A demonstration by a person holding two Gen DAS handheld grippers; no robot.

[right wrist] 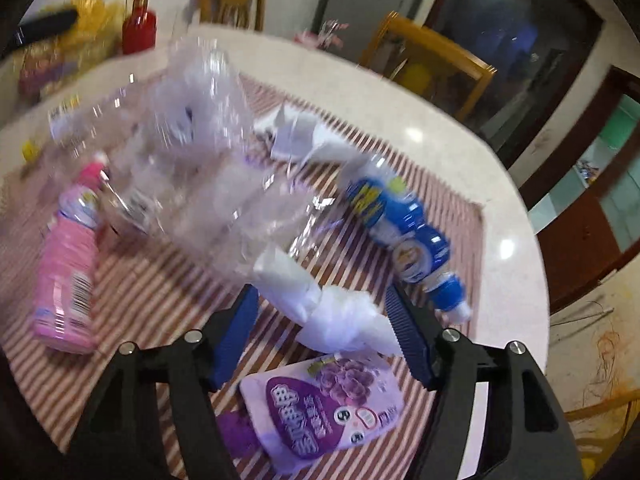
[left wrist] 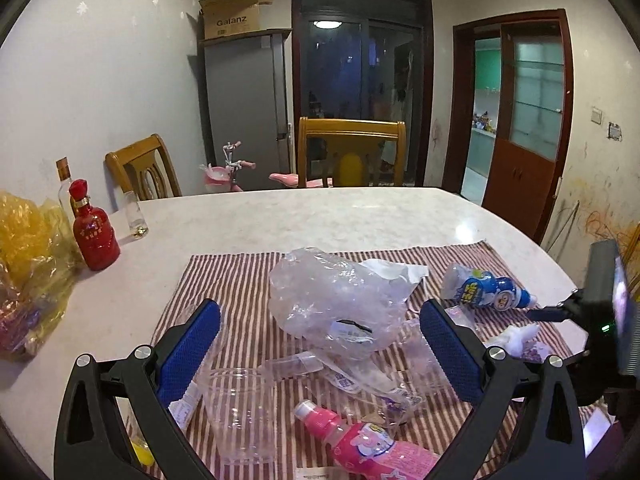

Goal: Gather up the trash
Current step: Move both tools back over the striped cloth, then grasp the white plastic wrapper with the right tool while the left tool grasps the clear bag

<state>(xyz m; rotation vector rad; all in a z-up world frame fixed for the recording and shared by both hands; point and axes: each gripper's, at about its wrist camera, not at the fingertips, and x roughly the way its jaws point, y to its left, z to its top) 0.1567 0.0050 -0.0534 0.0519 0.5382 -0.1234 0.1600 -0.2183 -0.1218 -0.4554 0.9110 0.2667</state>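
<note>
Between the spread fingers of your right tool [right wrist: 320, 312] sits a crumpled white tissue [right wrist: 336, 320], unpinched; your left tool [left wrist: 320, 344] gapes over clear plastic wrap [left wrist: 336, 300].

White walls, scribbled at right [left wrist: 600, 216]; grey fridge [left wrist: 244, 108] topped by a cardboard box [left wrist: 232, 16], dark glass door [left wrist: 360, 80] reflecting a ceiling lamp [left wrist: 327, 23], open brown door [left wrist: 528, 120], two wooden chairs [left wrist: 352, 148] behind pale table [left wrist: 320, 212].

Glossy crinkled clear plastic bag [left wrist: 336, 300]
</note>
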